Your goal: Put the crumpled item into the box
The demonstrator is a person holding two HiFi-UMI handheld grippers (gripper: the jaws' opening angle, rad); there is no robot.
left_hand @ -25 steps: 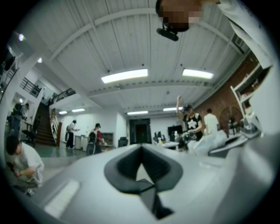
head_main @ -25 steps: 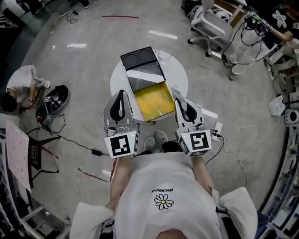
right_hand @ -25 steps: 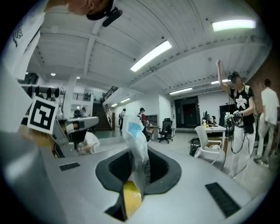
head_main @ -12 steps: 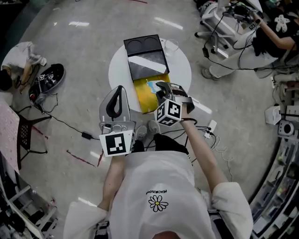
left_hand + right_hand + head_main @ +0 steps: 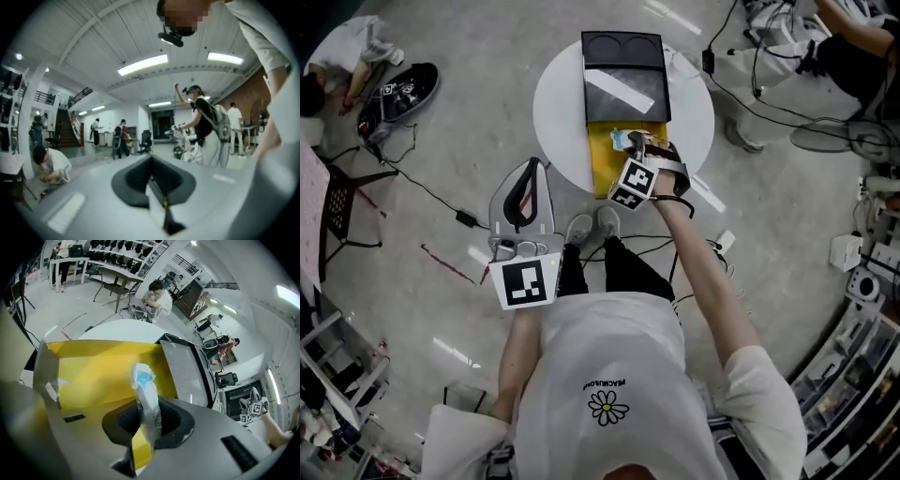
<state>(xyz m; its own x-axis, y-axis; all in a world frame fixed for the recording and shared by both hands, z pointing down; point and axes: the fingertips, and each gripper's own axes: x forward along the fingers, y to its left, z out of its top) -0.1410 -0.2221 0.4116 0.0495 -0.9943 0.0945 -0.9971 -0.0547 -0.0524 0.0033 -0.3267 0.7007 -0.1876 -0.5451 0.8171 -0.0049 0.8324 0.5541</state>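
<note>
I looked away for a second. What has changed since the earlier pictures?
The right gripper has swung from beside the body forward over the open yellow-lined box on the round white table, jaws clamped on the crumpled white-and-blue item. Nothing has been let go. The left gripper stays back, shut and empty; the box is still open.

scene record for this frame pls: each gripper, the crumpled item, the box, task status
right gripper: fingers shut on the crumpled item, held over the box's yellow inside
left gripper: fingers together, nothing between them, held back near the person's body, off the table
crumpled item: white and blue, pinched between the right fingers, sticking out past their tips
box: open, yellow inside, black lid laid back, on the round white table
task status: item not yet released into the box
</note>
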